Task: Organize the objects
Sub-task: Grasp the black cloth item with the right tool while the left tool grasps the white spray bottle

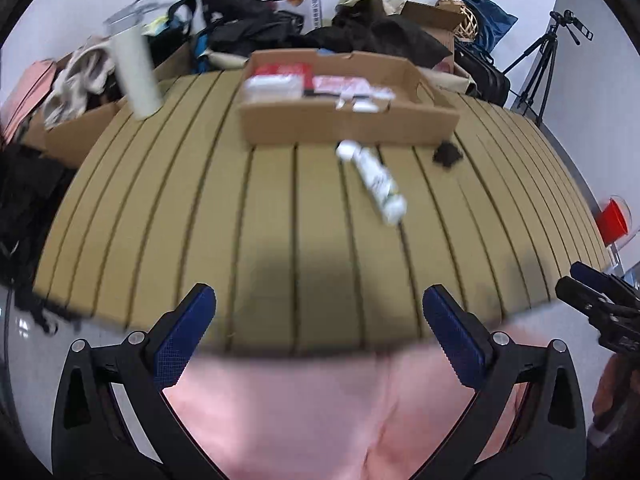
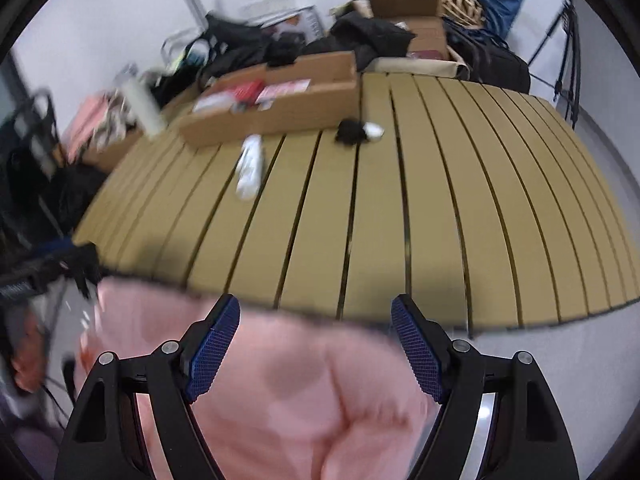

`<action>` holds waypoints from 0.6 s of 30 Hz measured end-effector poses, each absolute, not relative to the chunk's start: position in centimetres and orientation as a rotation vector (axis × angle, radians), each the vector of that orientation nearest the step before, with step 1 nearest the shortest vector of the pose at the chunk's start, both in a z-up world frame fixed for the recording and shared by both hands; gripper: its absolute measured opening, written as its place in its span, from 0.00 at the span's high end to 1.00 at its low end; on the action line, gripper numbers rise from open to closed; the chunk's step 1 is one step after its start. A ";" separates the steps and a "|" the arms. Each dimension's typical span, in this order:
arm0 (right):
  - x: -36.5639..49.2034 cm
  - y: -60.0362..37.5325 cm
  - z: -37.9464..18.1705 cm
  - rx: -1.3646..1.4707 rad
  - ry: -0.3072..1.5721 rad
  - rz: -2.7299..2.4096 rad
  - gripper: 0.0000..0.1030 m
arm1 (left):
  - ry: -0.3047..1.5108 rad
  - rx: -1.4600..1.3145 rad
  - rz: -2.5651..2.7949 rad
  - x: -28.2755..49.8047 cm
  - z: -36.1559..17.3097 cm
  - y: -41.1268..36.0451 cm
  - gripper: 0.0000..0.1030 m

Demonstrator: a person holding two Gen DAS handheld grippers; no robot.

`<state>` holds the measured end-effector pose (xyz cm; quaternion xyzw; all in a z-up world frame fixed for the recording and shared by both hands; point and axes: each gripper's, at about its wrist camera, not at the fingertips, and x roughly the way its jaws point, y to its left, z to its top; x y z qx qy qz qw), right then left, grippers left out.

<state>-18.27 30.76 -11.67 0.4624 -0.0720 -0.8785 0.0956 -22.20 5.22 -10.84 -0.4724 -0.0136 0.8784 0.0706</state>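
One white tube (image 1: 372,178), one cardboard box (image 1: 344,126), one black lump (image 1: 447,155)

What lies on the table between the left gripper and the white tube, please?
Only bare slatted table. In the left wrist view, nothing sits between the open left gripper and the white tube, apart from a shadow on the slats.

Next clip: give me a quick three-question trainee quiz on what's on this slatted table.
1. True or false: the white tube lies inside the cardboard box.
2. The small black thing sits: A) in the box, B) on the table by the box's corner, C) in a claw.
3. Fill in: both claws, left claw and right claw, are ____.

Key: 1 false; 2 B; 3 open, holding nothing.
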 end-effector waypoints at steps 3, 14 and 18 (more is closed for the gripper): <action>-22.8 32.0 -11.6 1.334 -0.247 -2.618 0.22 | -0.097 -1.439 2.593 -26.9 -12.3 7.6 0.11; -38.7 29.2 -16.4 1.306 -0.046 -2.628 0.46 | -0.130 -1.504 2.574 -34.3 -19.3 11.5 0.36; -41.0 26.7 -19.1 1.342 0.175 -2.673 0.54 | -0.027 -1.492 2.592 -33.4 -19.4 12.3 0.76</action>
